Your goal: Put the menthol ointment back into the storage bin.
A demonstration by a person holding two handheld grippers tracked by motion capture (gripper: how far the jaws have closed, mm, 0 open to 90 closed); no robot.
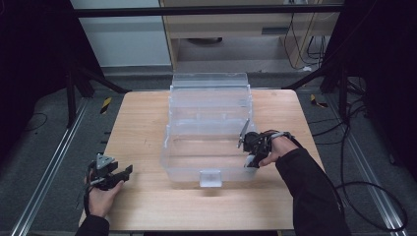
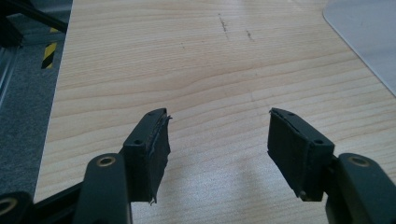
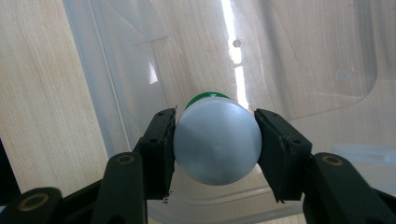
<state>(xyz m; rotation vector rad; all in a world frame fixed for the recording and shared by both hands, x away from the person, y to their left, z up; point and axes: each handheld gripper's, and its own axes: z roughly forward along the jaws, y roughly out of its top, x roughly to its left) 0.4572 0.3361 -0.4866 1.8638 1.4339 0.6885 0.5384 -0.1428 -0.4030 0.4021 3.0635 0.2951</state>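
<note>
Right gripper [image 3: 215, 140] jaws clamped on bottle [image 3: 217, 142], green cap down, over bin [image 1: 169, 147] right wall. Left gripper [image 2: 217, 149] jaws apart, empty, near table [image 2: 140, 56] front-left corner. Advice: clear wall, lower inside bin before release.

Light wooden table [image 1: 147, 206], two faint dark scuffs [image 2: 233, 29] on its top. Grey floor [image 1: 39, 147] around it, metal rails [image 1: 44, 182] both sides, yellow-black tape marks [image 1: 105, 104], black cables [image 1: 373, 191] at right, black frame bar [image 1: 206, 11] overhead.
</note>
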